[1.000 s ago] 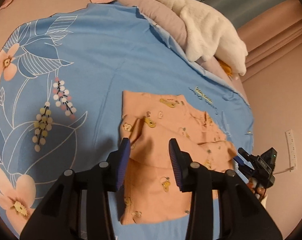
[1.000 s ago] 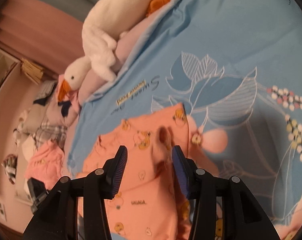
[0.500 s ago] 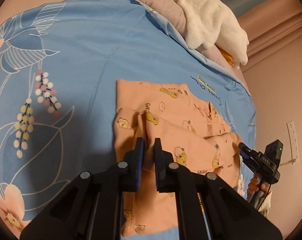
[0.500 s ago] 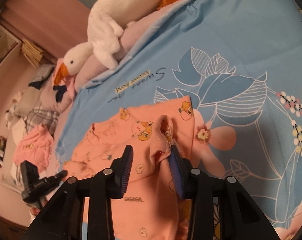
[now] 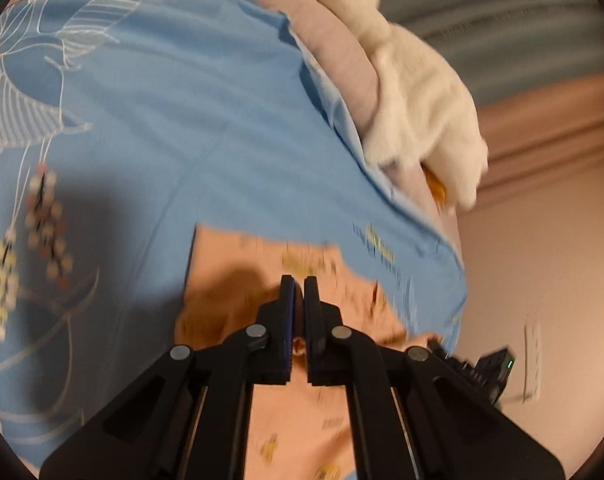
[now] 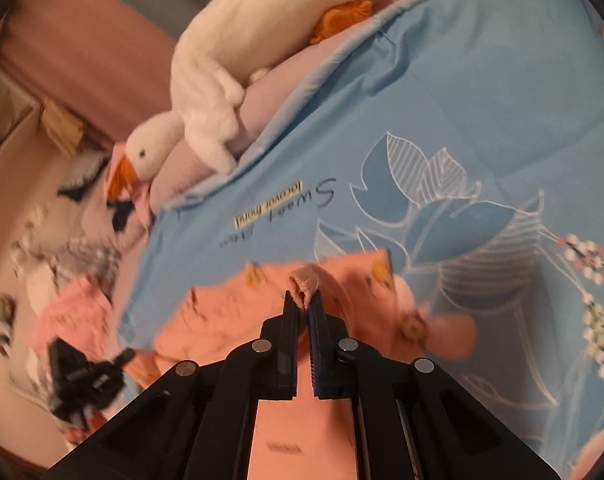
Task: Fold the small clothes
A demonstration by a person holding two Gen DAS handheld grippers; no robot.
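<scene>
A small orange garment [image 5: 238, 276] with a yellow duck print lies on the blue flowered bedsheet [image 5: 162, 120]. My left gripper [image 5: 298, 286] is shut on a fold of it; a bit of fabric shows between the jaws lower down. In the right wrist view the same garment [image 6: 222, 312] lies partly folded. My right gripper [image 6: 303, 300] is shut on a bunched edge of it, and a tuft of orange fabric sticks out above the fingertips. The other gripper [image 6: 86, 376] shows at the lower left, blurred.
A white plush goose [image 5: 413, 80] lies on a mauve pillow [image 5: 329, 44] along the sheet's far edge; it also shows in the right wrist view [image 6: 230, 76]. A heap of other clothes [image 6: 62, 288] lies beyond the sheet's left edge. A pink wall [image 5: 541, 280] stands to the right.
Both grippers closed on the garment: the left went from wide open to shut, the right from open to pinched on the bunched edge. Both have lifted the fabric and are moving; the frames are blurred.
</scene>
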